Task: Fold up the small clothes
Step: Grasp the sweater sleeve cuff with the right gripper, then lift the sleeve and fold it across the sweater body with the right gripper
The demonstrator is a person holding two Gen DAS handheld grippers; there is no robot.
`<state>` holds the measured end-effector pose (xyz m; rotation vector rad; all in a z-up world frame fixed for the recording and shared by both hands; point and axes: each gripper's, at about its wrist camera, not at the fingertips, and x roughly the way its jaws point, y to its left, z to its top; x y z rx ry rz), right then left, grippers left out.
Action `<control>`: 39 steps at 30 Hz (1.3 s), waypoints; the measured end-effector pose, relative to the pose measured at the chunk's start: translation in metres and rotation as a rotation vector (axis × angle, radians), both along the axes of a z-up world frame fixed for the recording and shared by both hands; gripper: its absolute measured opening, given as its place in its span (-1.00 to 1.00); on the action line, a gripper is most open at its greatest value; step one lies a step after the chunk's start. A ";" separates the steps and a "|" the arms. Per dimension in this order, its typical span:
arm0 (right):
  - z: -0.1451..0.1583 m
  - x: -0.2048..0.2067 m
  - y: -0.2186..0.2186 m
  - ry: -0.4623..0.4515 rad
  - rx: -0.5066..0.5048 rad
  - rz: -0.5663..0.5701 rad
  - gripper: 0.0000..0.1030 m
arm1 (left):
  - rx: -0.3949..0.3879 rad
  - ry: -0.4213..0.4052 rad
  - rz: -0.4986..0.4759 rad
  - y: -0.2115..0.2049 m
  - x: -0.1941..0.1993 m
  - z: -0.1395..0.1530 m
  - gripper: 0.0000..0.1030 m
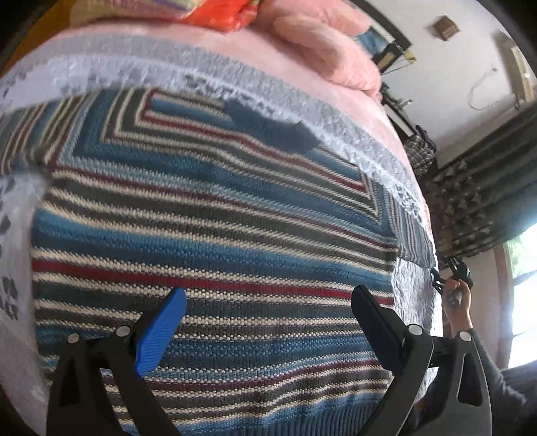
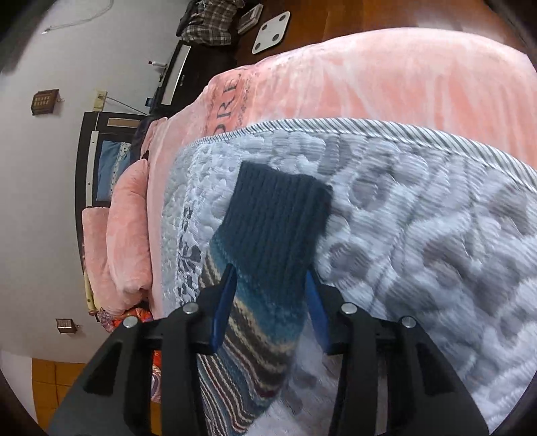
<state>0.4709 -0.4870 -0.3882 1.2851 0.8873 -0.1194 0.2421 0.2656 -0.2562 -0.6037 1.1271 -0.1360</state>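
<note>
A knit sweater (image 1: 208, 214) striped in blue, grey, cream and red lies spread flat on a pale quilt (image 1: 110, 67). My left gripper (image 1: 268, 298) hovers over its lower body, open, with nothing between the blue pads. One dark blue ribbed cuff (image 1: 272, 129) rests near the sweater's far edge. At the sweater's right edge a hand holds my right gripper (image 1: 451, 270). In the right wrist view, my right gripper (image 2: 270, 280) is shut on a striped sleeve (image 2: 258, 322) just behind its dark blue cuff (image 2: 278, 208), which points out over the quilt (image 2: 419, 234).
The quilt lies on a pink plush blanket (image 2: 369, 73) covering a bed. Pink pillows (image 1: 322, 40) and an orange patterned cloth (image 1: 218, 15) sit at the head. Beyond the bed are a dark headboard (image 2: 90, 151), a white scale (image 2: 270, 32) on the wood floor, curtains (image 1: 480, 194) and a window.
</note>
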 end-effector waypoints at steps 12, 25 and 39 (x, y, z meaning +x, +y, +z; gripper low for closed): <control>0.082 0.011 0.035 -0.116 -0.183 0.123 -0.75 | -0.061 0.000 0.045 0.014 -0.003 0.002 0.92; 0.258 -0.016 0.273 -0.401 -0.644 0.490 -0.75 | -0.099 0.015 0.024 0.036 -0.006 0.033 0.92; 0.123 -0.042 0.529 -0.287 -1.181 0.947 -0.75 | -0.116 -0.043 0.010 0.036 0.051 0.034 0.92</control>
